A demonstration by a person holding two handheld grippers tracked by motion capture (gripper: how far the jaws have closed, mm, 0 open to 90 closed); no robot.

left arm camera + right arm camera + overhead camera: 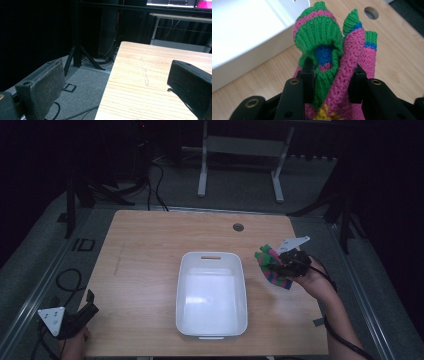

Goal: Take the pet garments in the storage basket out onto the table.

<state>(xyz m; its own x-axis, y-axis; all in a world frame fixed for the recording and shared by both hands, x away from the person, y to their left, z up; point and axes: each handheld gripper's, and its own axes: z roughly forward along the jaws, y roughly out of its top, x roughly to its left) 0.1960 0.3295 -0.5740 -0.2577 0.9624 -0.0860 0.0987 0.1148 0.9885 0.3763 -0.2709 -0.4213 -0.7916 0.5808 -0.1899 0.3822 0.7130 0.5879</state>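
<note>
The knitted glove [332,65], pink with green cuffs and bits of blue and yellow, is pinched between the jaws of your right gripper [329,72], which you hold just above the wooden table [145,265] close to the right side of the white bin [212,327]; from above, the glove [271,264] sits between the bin and your right hand [315,281]. Your left gripper [115,90] sits at the table's near left corner, well apart from the bin, with its jaws spread wide and nothing between them.
</note>
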